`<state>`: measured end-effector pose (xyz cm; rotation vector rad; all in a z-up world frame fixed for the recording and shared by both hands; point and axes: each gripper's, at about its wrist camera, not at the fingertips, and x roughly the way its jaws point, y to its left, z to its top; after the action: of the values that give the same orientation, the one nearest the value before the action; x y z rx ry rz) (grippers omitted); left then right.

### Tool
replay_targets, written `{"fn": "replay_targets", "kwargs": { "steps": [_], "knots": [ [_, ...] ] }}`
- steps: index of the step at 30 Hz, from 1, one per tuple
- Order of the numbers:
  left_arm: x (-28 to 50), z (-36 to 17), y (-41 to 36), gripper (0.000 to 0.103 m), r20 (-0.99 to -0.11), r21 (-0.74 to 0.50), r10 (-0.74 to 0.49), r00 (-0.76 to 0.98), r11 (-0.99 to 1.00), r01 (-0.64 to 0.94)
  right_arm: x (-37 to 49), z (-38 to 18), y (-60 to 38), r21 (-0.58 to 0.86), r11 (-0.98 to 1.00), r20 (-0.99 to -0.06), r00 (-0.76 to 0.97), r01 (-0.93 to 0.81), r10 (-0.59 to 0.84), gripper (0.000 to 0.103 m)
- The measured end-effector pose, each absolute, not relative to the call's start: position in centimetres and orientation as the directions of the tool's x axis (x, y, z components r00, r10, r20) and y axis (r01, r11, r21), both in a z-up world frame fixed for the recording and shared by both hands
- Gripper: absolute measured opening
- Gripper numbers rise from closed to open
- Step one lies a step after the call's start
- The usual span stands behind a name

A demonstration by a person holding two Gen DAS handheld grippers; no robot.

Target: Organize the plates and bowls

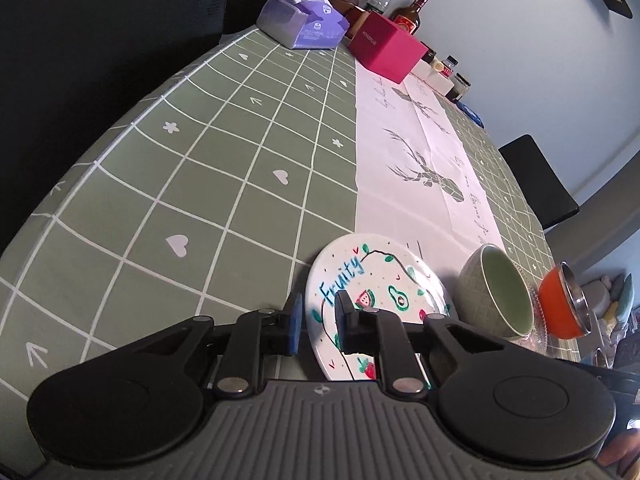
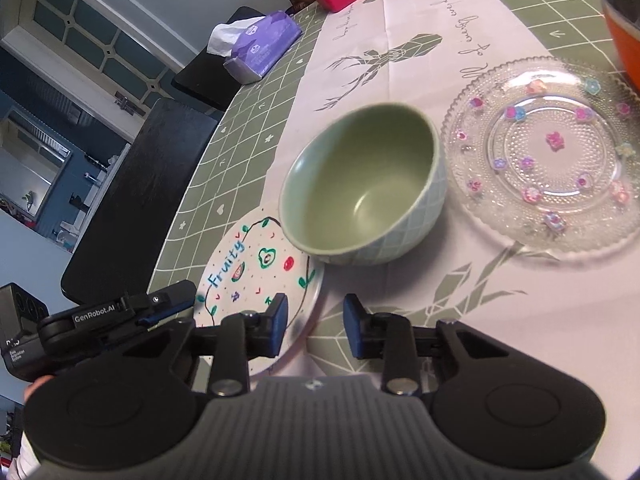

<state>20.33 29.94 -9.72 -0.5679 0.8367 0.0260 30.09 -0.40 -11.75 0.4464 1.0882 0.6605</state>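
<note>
The white plate (image 1: pixel 380 276) painted with "Fruity" and small fruits lies at the near edge of the table (image 1: pixel 160 200), half on the green checked cloth and half on the white runner (image 1: pixel 404 152) printed with a deer. The left gripper (image 1: pixel 318 320) straddles the plate's near-left rim, its jaws narrowed to a small gap — one blue pad sits outside the rim, the other finger over the painted face; the pads look close against the rim, but whether they actually press on it I cannot tell. From the right wrist view the right gripper (image 2: pixel 316 326) stands partly open above the plate's right edge: its left finger (image 2: pixel 278 322) hangs over the plate, its right finger over the runner, and nothing is clamped between them. The plate lies flat and face up, and being round it has no long axis; its lettering runs away from the left gripper toward the far side of the table. Just beyond it the green bowl (image 2: pixel 368 192) sits upright, mouth up, its base overlapping the plate's far rim in this view. Beside the bowl lies a clear glass plate (image 2: pixel 548 156) dotted with coloured flowers, with an orange bowl (image 2: pixel 620 32) past it.
</note>
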Motion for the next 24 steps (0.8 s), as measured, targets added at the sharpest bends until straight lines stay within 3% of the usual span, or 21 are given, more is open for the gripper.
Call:
{"fn": "replay_targets", "kwargs": {
  "steps": [24],
  "knots": [
    [20.8,-10.4,29.3,0.013,-0.725,-0.440,-0.177,0.666,0.862,-0.251,30.6,-12.8,0.7,0.642,0.707,-0.648,0.284,-0.297,0.707,0.009]
  ]
}}
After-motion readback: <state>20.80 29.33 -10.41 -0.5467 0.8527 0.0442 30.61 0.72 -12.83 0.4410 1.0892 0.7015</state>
